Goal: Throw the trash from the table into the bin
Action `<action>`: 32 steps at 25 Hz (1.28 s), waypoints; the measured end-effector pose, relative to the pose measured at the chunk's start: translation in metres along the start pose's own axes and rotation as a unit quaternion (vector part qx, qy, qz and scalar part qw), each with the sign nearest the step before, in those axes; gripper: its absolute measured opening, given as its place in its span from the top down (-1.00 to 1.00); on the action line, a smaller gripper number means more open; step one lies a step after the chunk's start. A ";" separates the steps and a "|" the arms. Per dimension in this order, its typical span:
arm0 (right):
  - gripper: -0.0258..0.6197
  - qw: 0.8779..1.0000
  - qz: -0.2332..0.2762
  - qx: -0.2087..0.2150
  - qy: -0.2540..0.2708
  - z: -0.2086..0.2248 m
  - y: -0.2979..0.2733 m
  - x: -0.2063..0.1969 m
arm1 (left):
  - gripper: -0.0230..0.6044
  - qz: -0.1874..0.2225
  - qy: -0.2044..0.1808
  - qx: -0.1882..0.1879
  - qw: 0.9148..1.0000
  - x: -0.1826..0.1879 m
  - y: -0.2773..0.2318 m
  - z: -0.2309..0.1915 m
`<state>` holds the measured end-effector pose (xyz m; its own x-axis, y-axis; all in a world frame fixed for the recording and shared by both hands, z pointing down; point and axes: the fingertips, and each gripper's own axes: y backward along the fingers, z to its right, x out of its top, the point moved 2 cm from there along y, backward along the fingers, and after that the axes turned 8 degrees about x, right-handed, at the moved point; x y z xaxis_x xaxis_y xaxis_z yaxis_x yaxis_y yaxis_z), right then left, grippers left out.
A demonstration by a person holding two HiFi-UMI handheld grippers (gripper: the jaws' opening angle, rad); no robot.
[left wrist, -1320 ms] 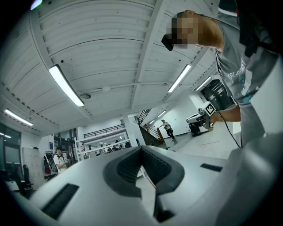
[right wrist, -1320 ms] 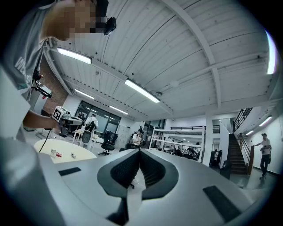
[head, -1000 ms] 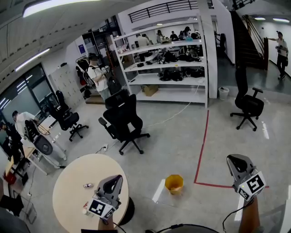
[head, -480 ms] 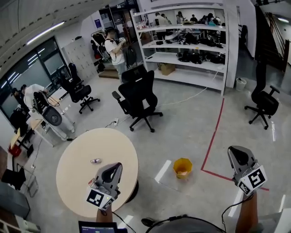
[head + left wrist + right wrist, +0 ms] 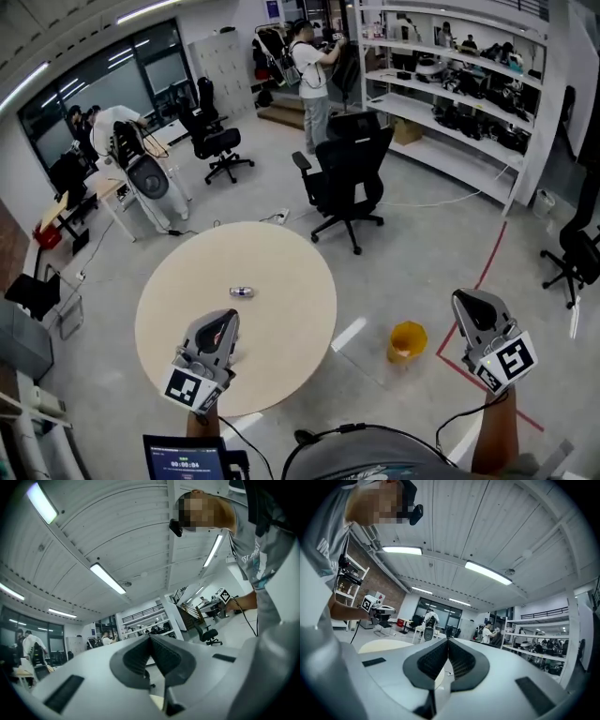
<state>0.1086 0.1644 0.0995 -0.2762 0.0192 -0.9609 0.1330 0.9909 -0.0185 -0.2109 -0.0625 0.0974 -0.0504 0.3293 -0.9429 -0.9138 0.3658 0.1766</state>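
Observation:
A small piece of trash (image 5: 242, 292) lies near the middle of the round beige table (image 5: 291, 328). The yellow bin (image 5: 407, 342) stands on the floor just right of the table. My left gripper (image 5: 228, 319) hovers over the table's near part, short of the trash; its pads (image 5: 140, 656) meet with nothing between them. My right gripper (image 5: 464, 302) is held over the floor to the right of the bin, and its pads (image 5: 459, 660) are also pressed together and empty. In the right gripper view the table (image 5: 386, 645) shows low at the left.
A black office chair (image 5: 347, 178) stands just beyond the table. Red tape (image 5: 487, 272) runs along the floor by the bin. White shelves (image 5: 459, 94) line the back right, with a person (image 5: 314, 75) beside them. Another chair (image 5: 577, 253) sits at the right edge.
The view has swung left: the table now sits in the middle and the bin has moved right in the picture. Both grippers swept along with the turn and stayed shut.

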 end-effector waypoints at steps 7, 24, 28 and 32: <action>0.89 0.998 0.006 0.068 0.012 -0.061 -0.128 0.023 | 0.79 -0.004 -0.011 0.056 0.998 -0.024 0.059 -0.094; 0.89 0.926 -0.036 0.375 -0.004 -0.275 -0.433 -0.015 | 0.79 -0.092 0.044 0.204 0.974 -0.125 0.186 -0.235; 0.70 0.878 -0.078 0.472 -0.005 -0.341 -0.492 -0.058 | 0.79 -0.111 0.067 0.243 0.961 -0.155 0.187 -0.251; 0.38 0.819 -0.126 0.560 0.024 -0.400 -0.522 -0.100 | 0.79 -0.149 0.084 0.261 0.950 -0.176 0.182 -0.256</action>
<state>-0.3143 -0.3018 0.3160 -0.4622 -0.1360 -0.8763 0.8478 0.2220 -0.4817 -0.4719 -0.2768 0.2227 0.0763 0.0160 -0.9970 -0.5748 0.8177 -0.0308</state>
